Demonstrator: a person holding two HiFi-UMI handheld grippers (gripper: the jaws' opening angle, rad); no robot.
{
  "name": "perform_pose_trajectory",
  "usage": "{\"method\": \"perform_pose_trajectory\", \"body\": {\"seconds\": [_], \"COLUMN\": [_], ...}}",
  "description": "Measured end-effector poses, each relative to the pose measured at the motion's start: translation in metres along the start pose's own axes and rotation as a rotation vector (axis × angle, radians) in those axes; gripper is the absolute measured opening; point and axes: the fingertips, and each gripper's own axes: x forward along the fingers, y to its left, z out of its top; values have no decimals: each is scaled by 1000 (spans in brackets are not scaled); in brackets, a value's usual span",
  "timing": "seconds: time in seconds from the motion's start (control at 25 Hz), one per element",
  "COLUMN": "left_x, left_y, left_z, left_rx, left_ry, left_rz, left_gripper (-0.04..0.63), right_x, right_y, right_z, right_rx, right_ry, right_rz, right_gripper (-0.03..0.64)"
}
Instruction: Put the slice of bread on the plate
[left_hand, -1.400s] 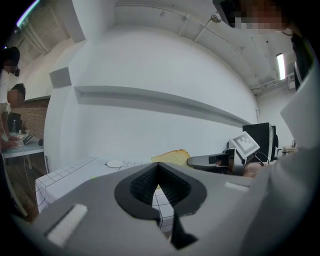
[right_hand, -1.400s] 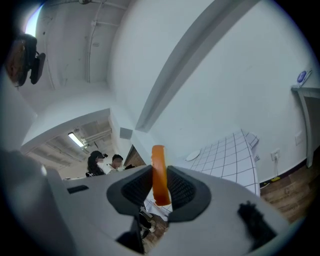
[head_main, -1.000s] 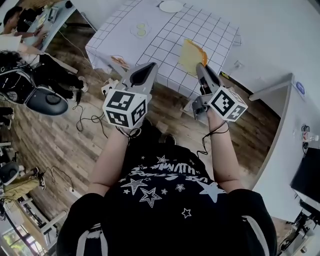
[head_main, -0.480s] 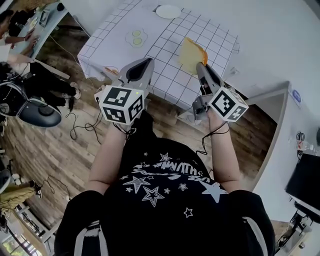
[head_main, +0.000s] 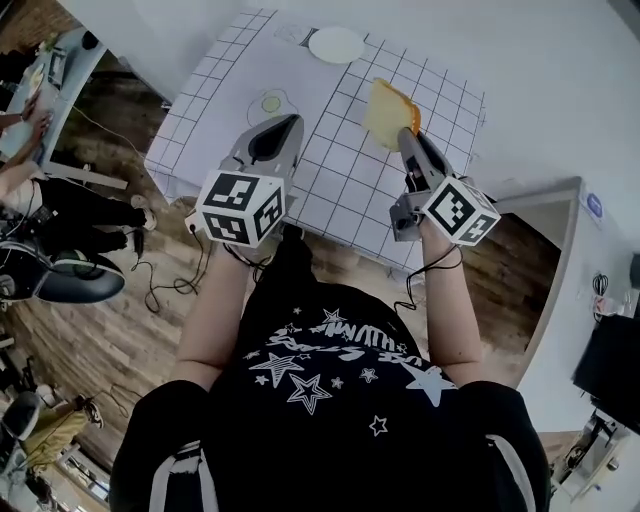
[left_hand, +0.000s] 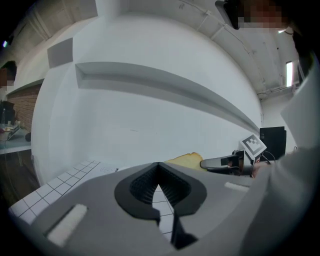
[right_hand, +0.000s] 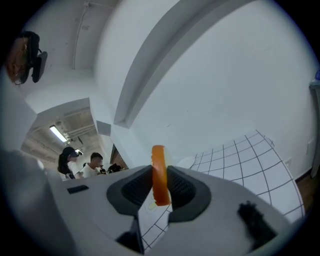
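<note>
In the head view, a yellow-crusted slice of bread (head_main: 389, 111) hangs upright over the grid-patterned table (head_main: 350, 180), with my right gripper (head_main: 405, 133) shut on its near edge. In the right gripper view the slice of bread (right_hand: 159, 172) shows edge-on, pinched between both pads. The white plate (head_main: 337, 44) lies empty at the table's far edge, beyond and left of the bread. My left gripper (head_main: 288, 122) is shut and empty over the table's left part. From the left gripper view the bread (left_hand: 185, 160) and the right gripper (left_hand: 205, 163) show to the right.
A flat fried-egg piece (head_main: 270, 101) lies on the table just ahead of my left gripper. A white wall runs behind the table. People (right_hand: 80, 162) and office chairs (head_main: 70, 280) are off to the left on the wooden floor. A grey cabinet (head_main: 560, 250) stands to the right.
Both grippers have moved forward from above the floor to over the table. The bread stays in the right gripper and is now closer to the plate.
</note>
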Motion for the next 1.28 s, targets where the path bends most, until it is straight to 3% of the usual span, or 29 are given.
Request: {"method": "perform_pose_trajectory", "body": {"seconds": [0.4,0.68,1.08,1.28], "left_x": [73,116,178,202], "left_y": [106,152,195,206], "left_z": [29,41,25,6], "left_rx": [17,37,33,28], "left_ry": [15,22,85,120], "left_rz": [-101,-141,-171,-175], "left_gripper": [9,9,9,9], "right_x": [119,175,247,283], "right_y": [-9,-18,-51,-64], "right_z": [21,28,26,15], "right_rx": [-15,-60,-410,-692], "right_ry": [-19,-1,147,248], "right_rz": [-94,-153,-305,-362], "right_gripper": [98,98,98,98]}}
